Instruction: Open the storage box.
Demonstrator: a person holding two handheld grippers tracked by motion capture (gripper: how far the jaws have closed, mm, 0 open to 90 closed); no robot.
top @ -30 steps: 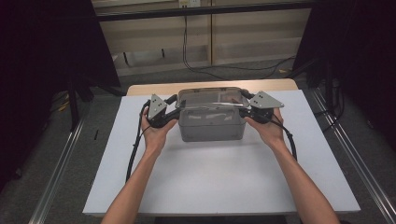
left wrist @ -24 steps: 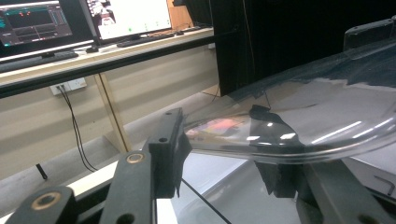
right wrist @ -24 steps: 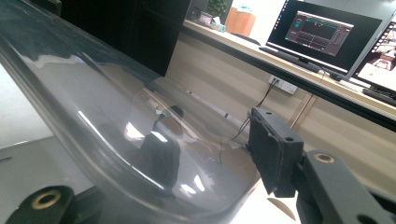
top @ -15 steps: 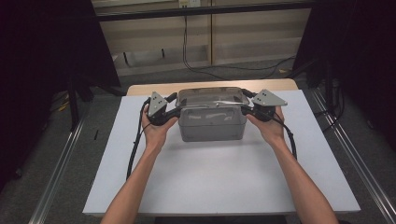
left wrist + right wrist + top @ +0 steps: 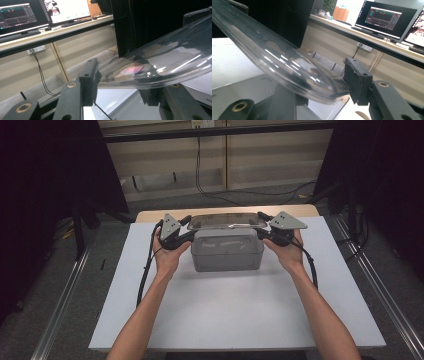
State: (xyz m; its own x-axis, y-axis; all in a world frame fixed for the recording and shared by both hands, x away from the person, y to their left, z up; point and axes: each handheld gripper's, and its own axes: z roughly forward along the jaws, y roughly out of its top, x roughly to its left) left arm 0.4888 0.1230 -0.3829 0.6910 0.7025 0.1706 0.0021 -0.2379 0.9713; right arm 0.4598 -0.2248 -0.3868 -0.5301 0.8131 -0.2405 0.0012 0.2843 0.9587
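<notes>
now the clear lid (image 5: pixel 227 221) spans both grippers, left (image 5: pixel 186 227) and right (image 5: pixel 262 224), each clamping an end (above the grey box (image 5: pixel 227 251)).

A grey box (image 5: pixel 227 251) sits on a plain white table (image 5: pixel 235 315). Its lid (image 5: pixel 227 221) is clear and glossy, streaked with pale reflections. The left gripper (image 5: pixel 187 231) and the right gripper (image 5: pixel 264 226) are black, each topped by a light grey triangular plate, with brass-coloured screws along the jaws. Black cables trail from them. The far wall is beige. The floor is dull grey.
</notes>
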